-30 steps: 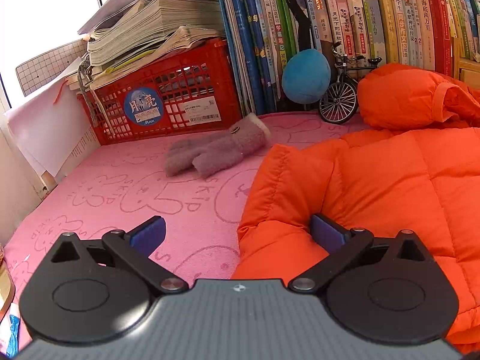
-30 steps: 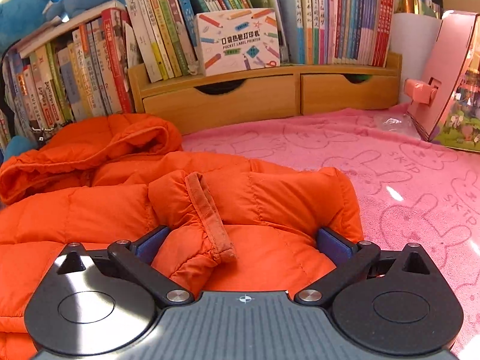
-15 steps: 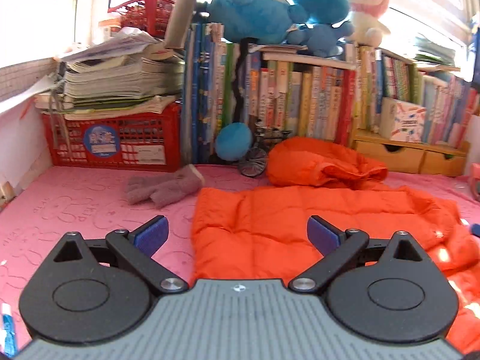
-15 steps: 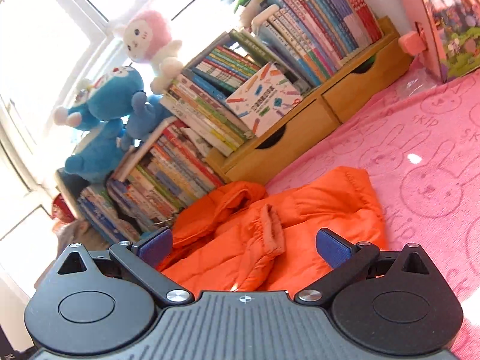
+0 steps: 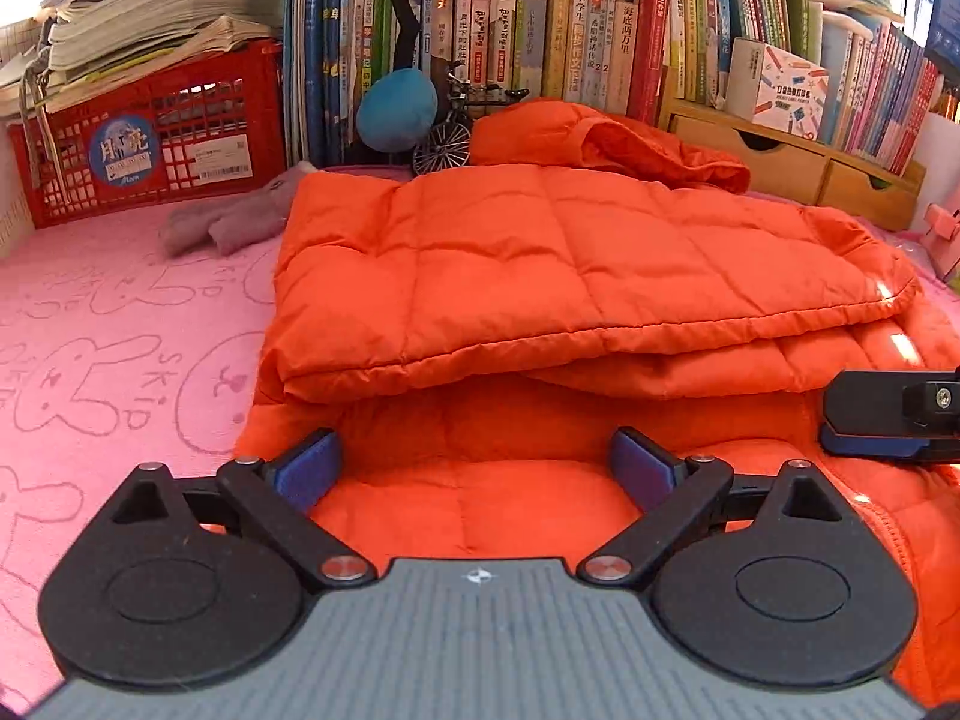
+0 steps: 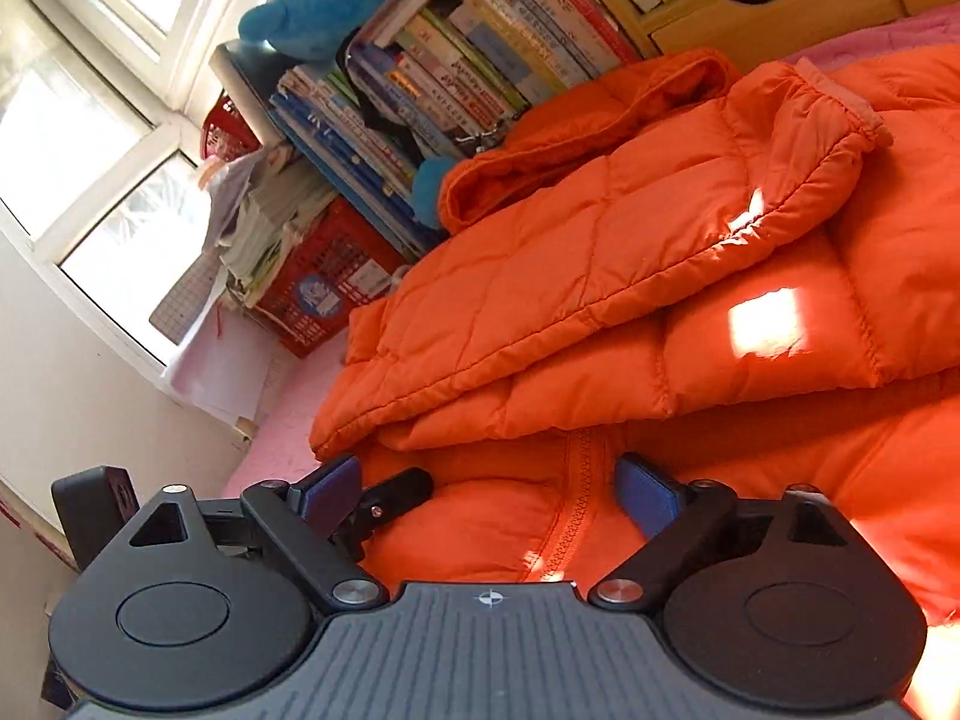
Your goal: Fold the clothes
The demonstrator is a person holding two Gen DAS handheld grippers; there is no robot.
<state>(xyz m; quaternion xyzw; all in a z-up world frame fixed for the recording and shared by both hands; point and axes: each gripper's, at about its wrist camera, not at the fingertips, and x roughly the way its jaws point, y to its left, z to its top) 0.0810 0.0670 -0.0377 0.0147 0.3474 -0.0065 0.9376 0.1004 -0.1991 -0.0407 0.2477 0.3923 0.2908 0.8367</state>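
Orange puffer jacket [image 5: 540, 276] lies on the pink rabbit-print cloth [image 5: 108, 348], one quilted panel folded over the lower layer, its hem running across just ahead of both tools. Hood [image 5: 600, 132] bunched at the far end, against the row of books [image 5: 540, 30].

Left gripper [image 5: 474, 471]: jaws spread wide, blue pads [image 5: 306, 468] low over the near part of the jacket, nothing clamped between them. Whether the pads touch the fabric cannot be told.

Right gripper [image 6: 486, 492]: jaws also wide apart, empty, straddling the zipper [image 6: 570, 516] on the lower layer. One finger of it shows at the right edge of the left wrist view [image 5: 888, 420], resting on or just above the jacket.

In the right wrist view a sleeve with its cuff [image 6: 840, 102] lies on top of the folded panel.

Surroundings: grey glove [image 5: 228, 222] just beside the jacket's far left corner; red crate [image 5: 156, 144] with stacked papers behind it; blue ball [image 5: 396, 108] and a small model bicycle [image 5: 456, 126] by the hood; wooden drawers [image 5: 780, 162] to the right.
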